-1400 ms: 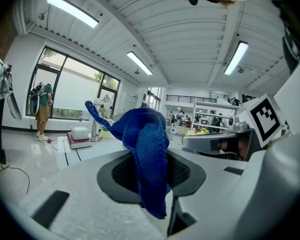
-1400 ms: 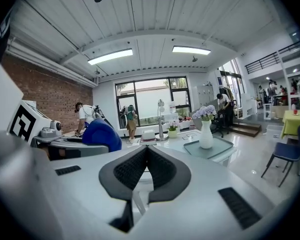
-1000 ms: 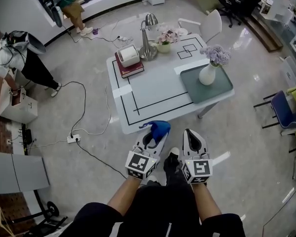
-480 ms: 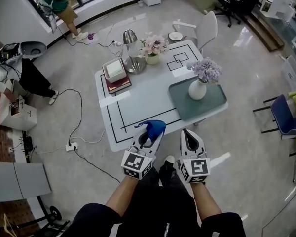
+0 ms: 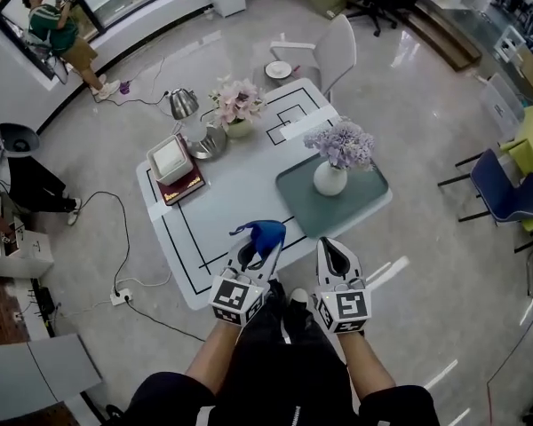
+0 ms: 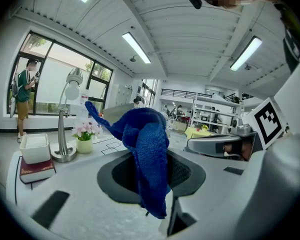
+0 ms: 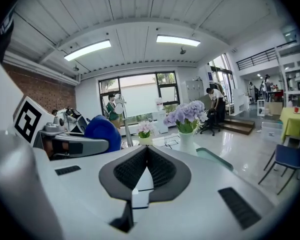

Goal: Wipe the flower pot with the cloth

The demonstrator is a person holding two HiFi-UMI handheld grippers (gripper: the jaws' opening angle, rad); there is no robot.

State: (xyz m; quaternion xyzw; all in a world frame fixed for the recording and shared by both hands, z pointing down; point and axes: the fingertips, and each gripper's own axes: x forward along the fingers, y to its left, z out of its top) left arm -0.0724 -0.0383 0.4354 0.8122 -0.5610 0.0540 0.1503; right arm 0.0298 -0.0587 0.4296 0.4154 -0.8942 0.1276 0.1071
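A white vase with purple flowers [image 5: 330,177] stands on a grey-green tray [image 5: 366,197] at the table's right side; the same vase [image 7: 185,136] shows in the right gripper view. A small pot of pink flowers [image 5: 237,127] stands near the table's far edge and shows again [image 6: 84,145] in the left gripper view. My left gripper [image 5: 259,241] is shut on a blue knitted cloth [image 5: 266,233], [image 6: 146,151], held above the table's near edge. My right gripper [image 5: 333,252] is shut with nothing in it, beside the left one.
A white box on a red book [image 5: 172,160] and a silver lamp [image 5: 188,112] stand at the table's [image 5: 240,189] left. A white chair [image 5: 329,51] is behind the table, a blue chair [image 5: 502,193] at right. Cables and a power strip [image 5: 120,296] lie on the floor. A person [image 5: 62,34] stands far left.
The table has come closer in the head view and turned, as I moved toward it. Both grippers keep their pose, the left still holding the cloth.
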